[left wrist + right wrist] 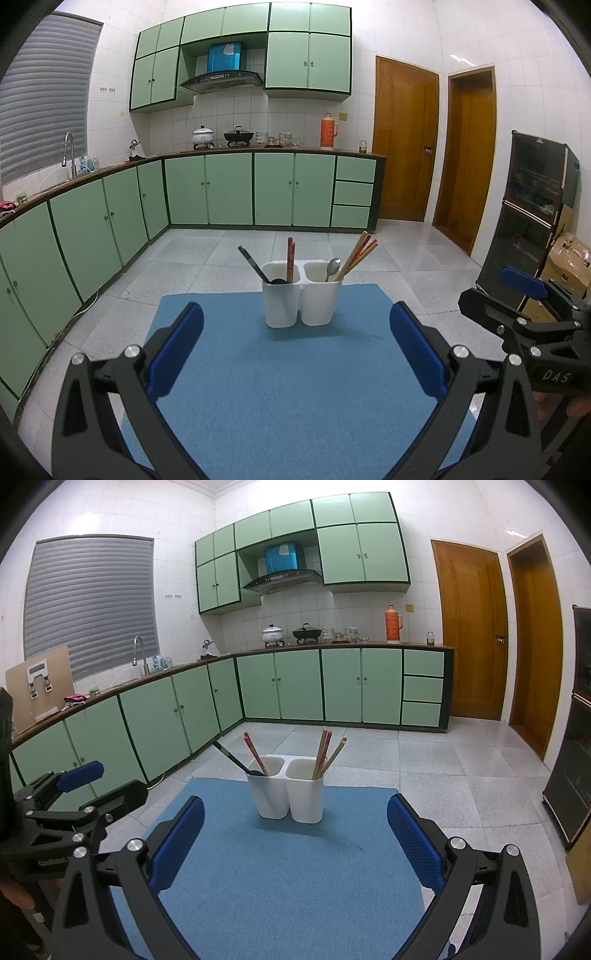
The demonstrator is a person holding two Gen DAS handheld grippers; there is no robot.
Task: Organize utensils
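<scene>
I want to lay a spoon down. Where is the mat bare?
The blue mat is bare between the white holder and the open left hand-held gripper, and beside the holder. The holder's compartments are crowded.

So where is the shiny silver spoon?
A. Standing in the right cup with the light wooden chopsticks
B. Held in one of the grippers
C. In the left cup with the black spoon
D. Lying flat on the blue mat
A. The silver spoon stands in the right compartment of the white holder, next to the light wooden chopsticks; the blue mat is bare around it, and both grippers are open and empty.
</scene>
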